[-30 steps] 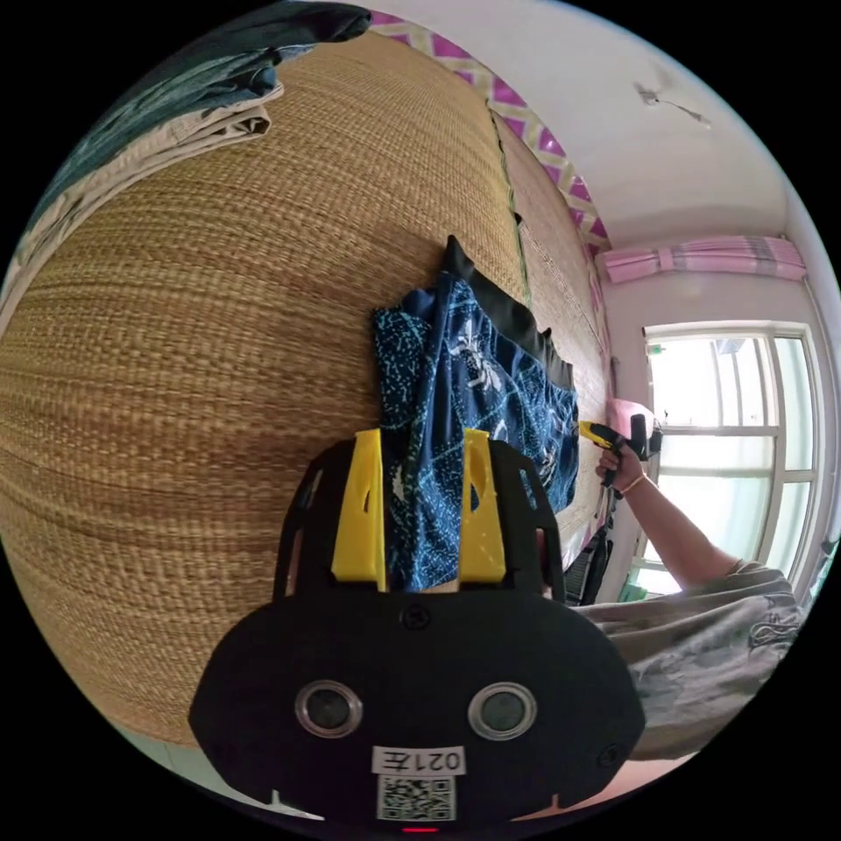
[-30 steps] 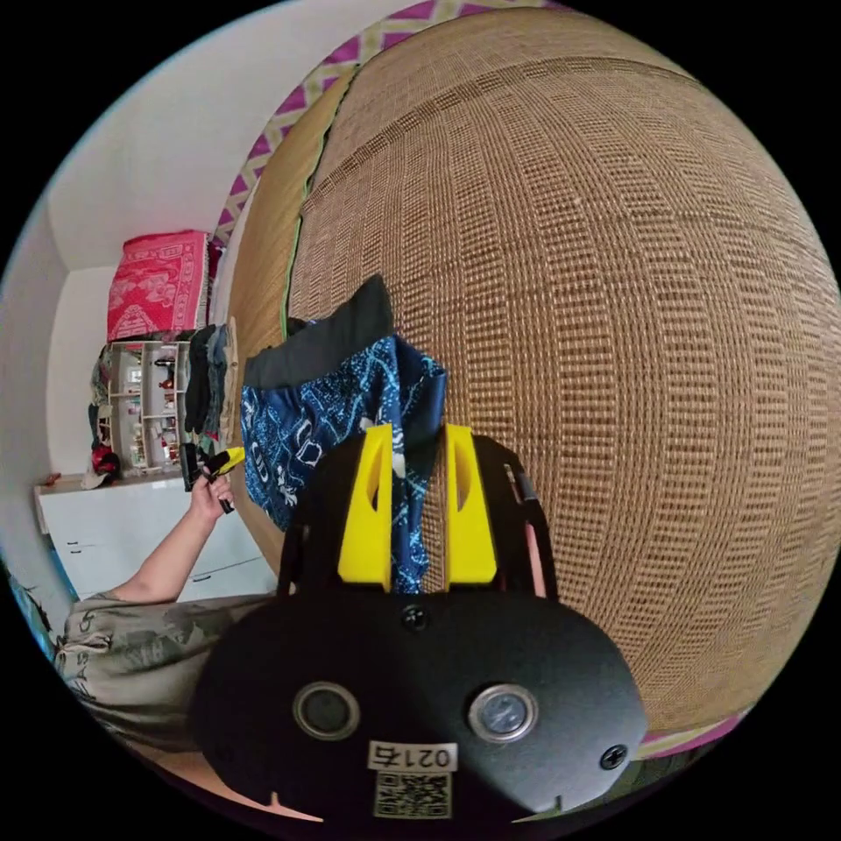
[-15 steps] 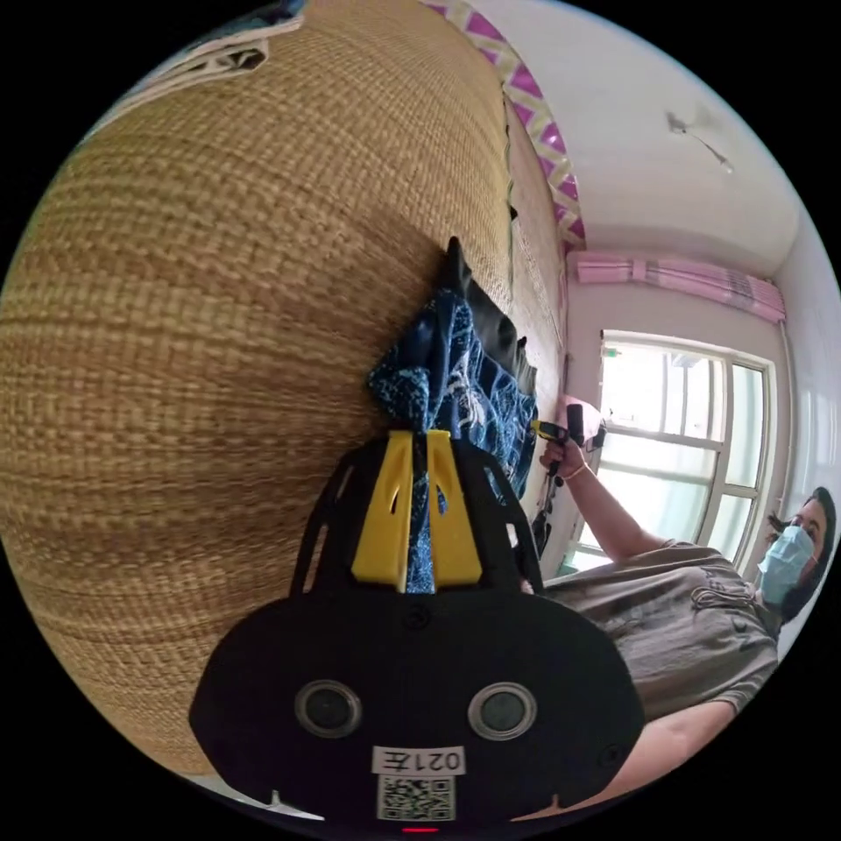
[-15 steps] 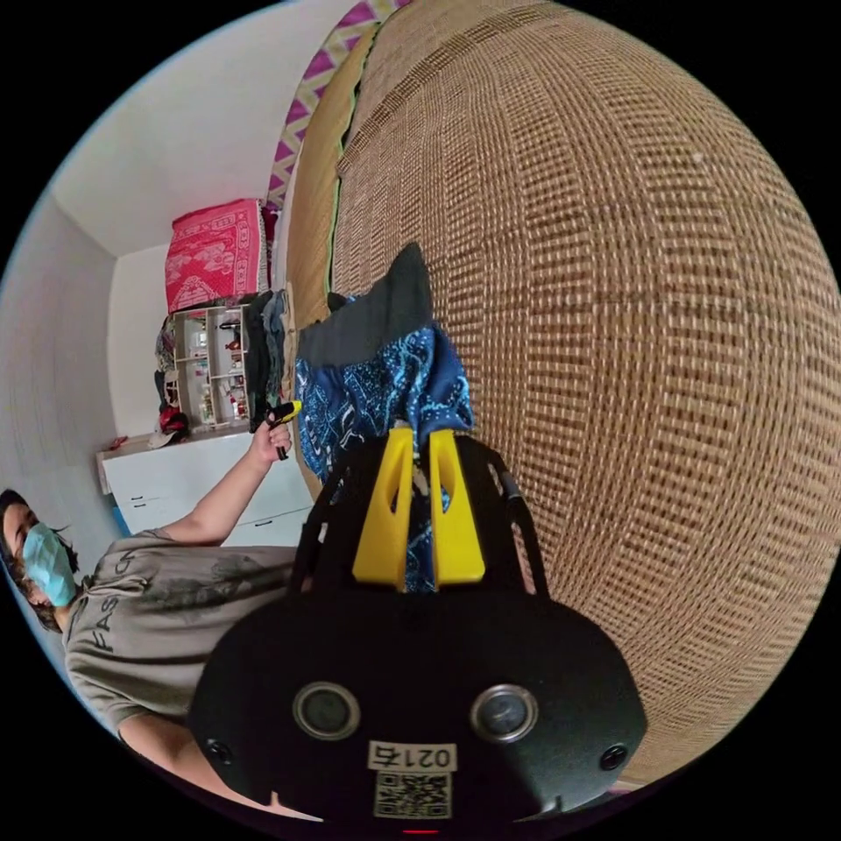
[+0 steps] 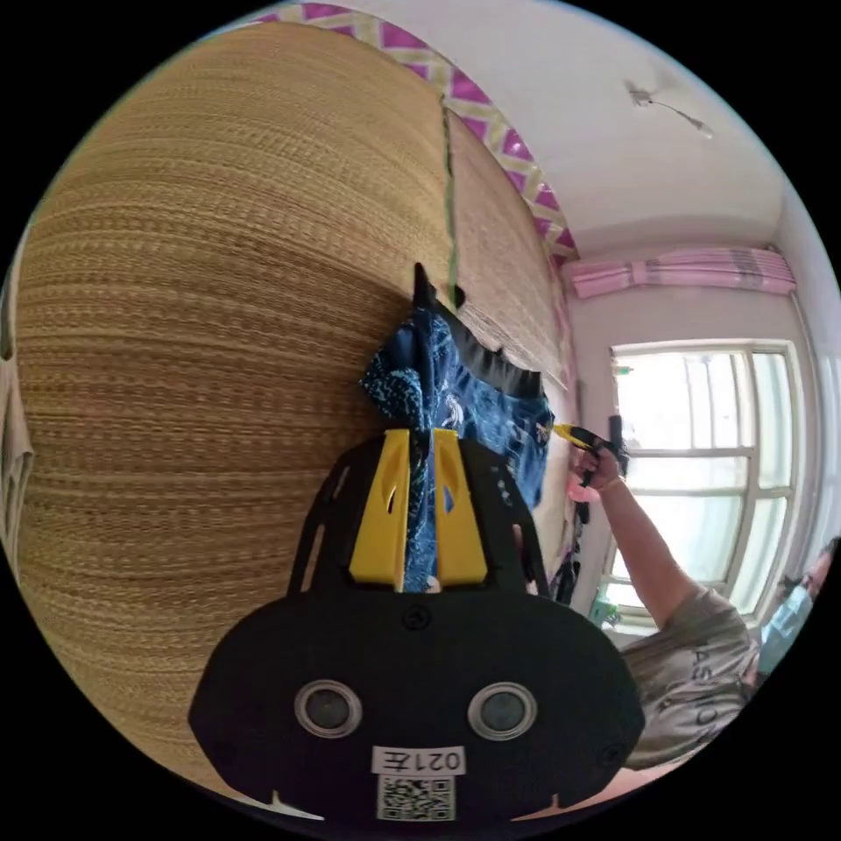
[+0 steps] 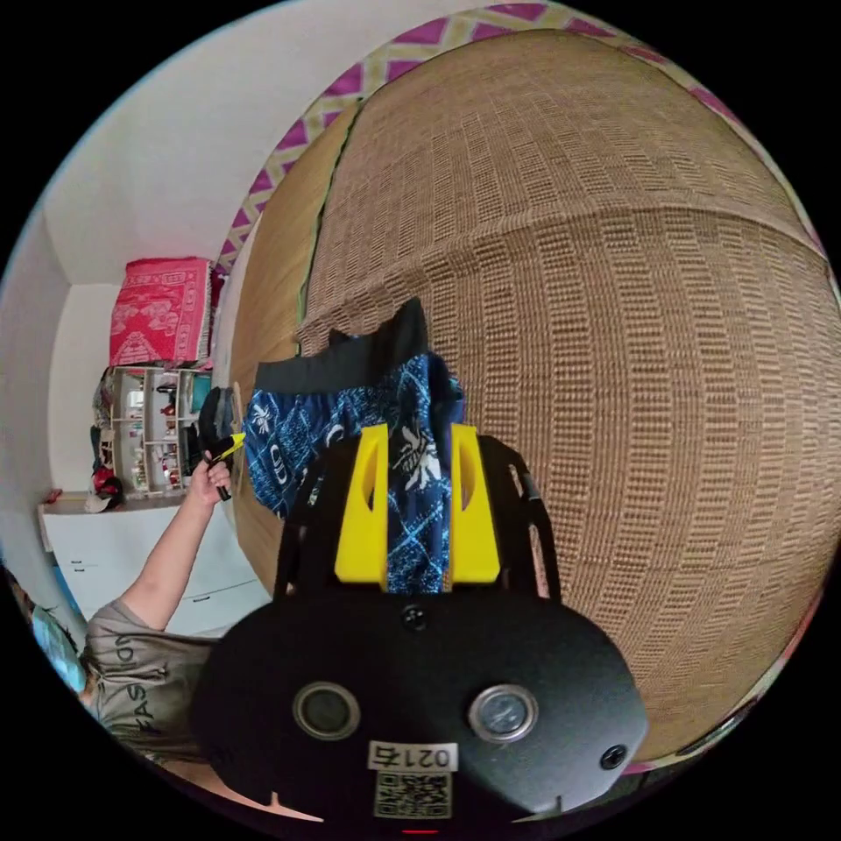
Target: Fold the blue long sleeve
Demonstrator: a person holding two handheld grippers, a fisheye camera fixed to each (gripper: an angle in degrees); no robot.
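Woven straw matting (image 5: 219, 350) is taking up most of the background here, with the blue long sleeve (image 5: 455, 394) hanging stretched out in front of it, its black edge (image 5: 491, 355) running along the far side. In the left gripper view, the left tongs (image 5: 419, 434) are squeezing in tight on one bunched end of the fabric, yellow jaws nearly closed with the cloth pinched between them. Over in the right gripper view, the right tongs (image 6: 419, 429) are sitting with their jaws wider apart and a fold of the blue long sleeve (image 6: 350, 420) running down between them; can't really tell if both jaws are pressing on it. Each view is also catching the other tongs at the opposite end of the garment, held in a hand (image 5: 600, 469), (image 6: 208, 477), with a window (image 5: 701, 464) behind one and shelves (image 6: 144, 429) behind the other.
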